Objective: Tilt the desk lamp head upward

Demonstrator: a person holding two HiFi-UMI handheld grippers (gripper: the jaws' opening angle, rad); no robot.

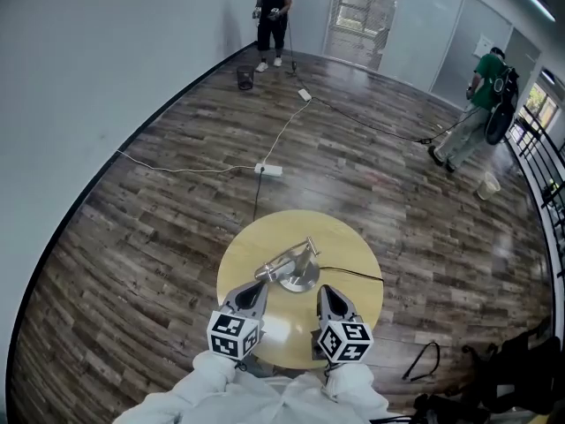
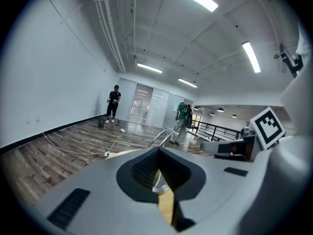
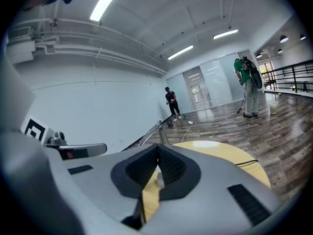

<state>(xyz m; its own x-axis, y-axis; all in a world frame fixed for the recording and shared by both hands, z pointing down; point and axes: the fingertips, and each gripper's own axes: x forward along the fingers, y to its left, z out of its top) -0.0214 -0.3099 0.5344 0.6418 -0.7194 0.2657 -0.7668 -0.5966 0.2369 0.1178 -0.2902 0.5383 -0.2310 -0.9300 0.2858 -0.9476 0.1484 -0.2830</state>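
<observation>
A silver desk lamp (image 1: 290,263) stands on a round yellow table (image 1: 353,263), its round base in the middle and its long head lying low toward the left. Its arm rises past the jaws as a lamp arm (image 2: 164,137) in the left gripper view and a lamp arm (image 3: 155,131) in the right gripper view. My left gripper (image 1: 256,287) hovers just near the lamp's left end, jaws shut and empty. My right gripper (image 1: 325,293) hangs close to the base's right side, also shut with nothing held.
A black cord (image 1: 353,272) runs from the lamp off the table's right edge. A white power strip (image 1: 269,170) and cables lie on the wood floor behind. Two people (image 1: 274,16) stand far off. A black bag (image 1: 494,387) lies at right.
</observation>
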